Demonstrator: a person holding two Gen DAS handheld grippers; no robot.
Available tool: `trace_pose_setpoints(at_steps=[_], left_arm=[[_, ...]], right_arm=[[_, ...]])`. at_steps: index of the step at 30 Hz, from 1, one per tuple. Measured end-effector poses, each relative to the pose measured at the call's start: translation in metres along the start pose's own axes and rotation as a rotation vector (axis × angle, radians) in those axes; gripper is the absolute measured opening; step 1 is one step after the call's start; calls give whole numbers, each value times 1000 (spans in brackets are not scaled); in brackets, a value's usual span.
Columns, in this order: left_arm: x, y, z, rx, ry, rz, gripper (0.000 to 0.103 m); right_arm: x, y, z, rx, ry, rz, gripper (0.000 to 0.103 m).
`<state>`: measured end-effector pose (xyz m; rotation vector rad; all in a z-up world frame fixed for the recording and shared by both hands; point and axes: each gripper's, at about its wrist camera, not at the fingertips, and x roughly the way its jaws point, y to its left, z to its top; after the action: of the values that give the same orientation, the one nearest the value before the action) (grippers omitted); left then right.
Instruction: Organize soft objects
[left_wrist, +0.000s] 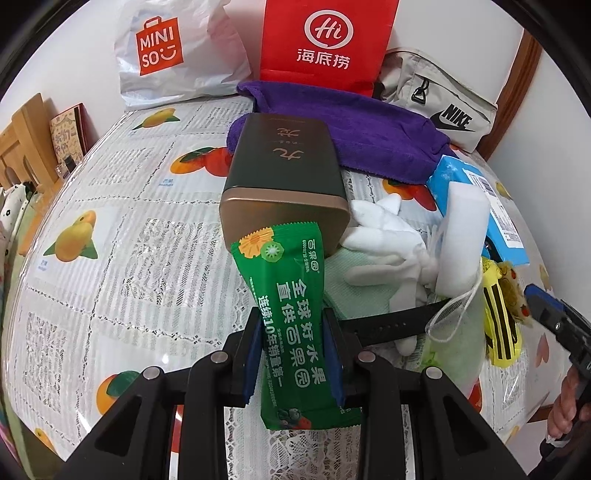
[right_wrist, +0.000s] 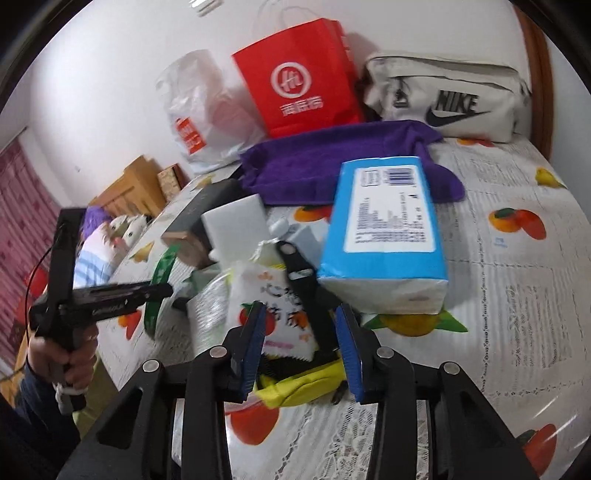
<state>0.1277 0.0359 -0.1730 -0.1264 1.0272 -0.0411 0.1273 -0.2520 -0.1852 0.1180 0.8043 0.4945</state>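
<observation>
My left gripper (left_wrist: 291, 314) is shut on a green snack packet (left_wrist: 291, 295), which stands upright between its blue pads and leans on a dark tin (left_wrist: 284, 177). The right wrist view shows that gripper (right_wrist: 159, 290) at the left, in a person's hand. My right gripper (right_wrist: 300, 306) sits low over a pile of soft things. A yellow plush toy (right_wrist: 299, 384) fills the gap between its pads, and both pads touch it. A white fruit-print packet (right_wrist: 273, 306) and a black strap (right_wrist: 306, 295) lie just ahead. The toy (left_wrist: 502, 325) also shows at the right of the left wrist view.
The pile holds a white glove (left_wrist: 384, 236), a white sponge block (left_wrist: 461, 236), a blue tissue pack (right_wrist: 384, 229) and a purple towel (left_wrist: 369, 129). A red paper bag (left_wrist: 325, 44), a white plastic bag (left_wrist: 166, 51) and a beige Nike bag (left_wrist: 443, 99) stand against the wall.
</observation>
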Motion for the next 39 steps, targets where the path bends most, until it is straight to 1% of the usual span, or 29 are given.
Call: trace_pose_setpoints(at_steps=[5, 7, 9, 11, 13, 14, 15, 16, 19, 28, 31, 34, 37, 39], left_arm=[[0, 1, -2, 1, 4, -3, 29], [-1, 2, -2, 2, 5, 1, 29], [-1, 3, -2, -3, 5, 2, 29], [-1, 4, -2, -8, 5, -1, 29], [0, 5, -1, -9, 7, -1, 29], [0, 4, -1, -8, 8, -1, 29], [0, 5, -1, -7, 8, -2, 29], [0, 5, -1, -6, 8, -2, 29], [0, 5, -2, -5, 7, -6, 29], [-11, 8, -7, -11, -11, -10, 29], [-12, 11, -10, -15, -13, -13, 29], [-15, 12, -13, -21, -12, -14, 29], [-19, 11, -15, -20, -18, -21, 29], [-22, 11, -15, -18, -26, -18, 29]], right_arm=[[20, 0, -3, 0, 59, 20, 40], [28, -4, -3, 16, 68, 11, 43], [32, -7, -3, 32, 75, 13, 56], [37, -11, -3, 48, 80, 8, 62], [41, -14, -2, 59, 81, 25, 59], [41, -14, -2, 65, 76, 36, 45], [41, -14, -2, 64, 81, 53, 28], [40, -12, -1, 48, 92, 60, 20], [29, -9, -1, 21, 60, 19, 21], [4, -5, -5, 23, 23, 18, 21], [1, -5, -8, 20, 33, -7, 21], [4, -8, -17, 36, 67, -18, 21], [-3, -8, -23, 57, 54, -8, 21], [-10, -8, -25, 61, 42, -19, 21]])
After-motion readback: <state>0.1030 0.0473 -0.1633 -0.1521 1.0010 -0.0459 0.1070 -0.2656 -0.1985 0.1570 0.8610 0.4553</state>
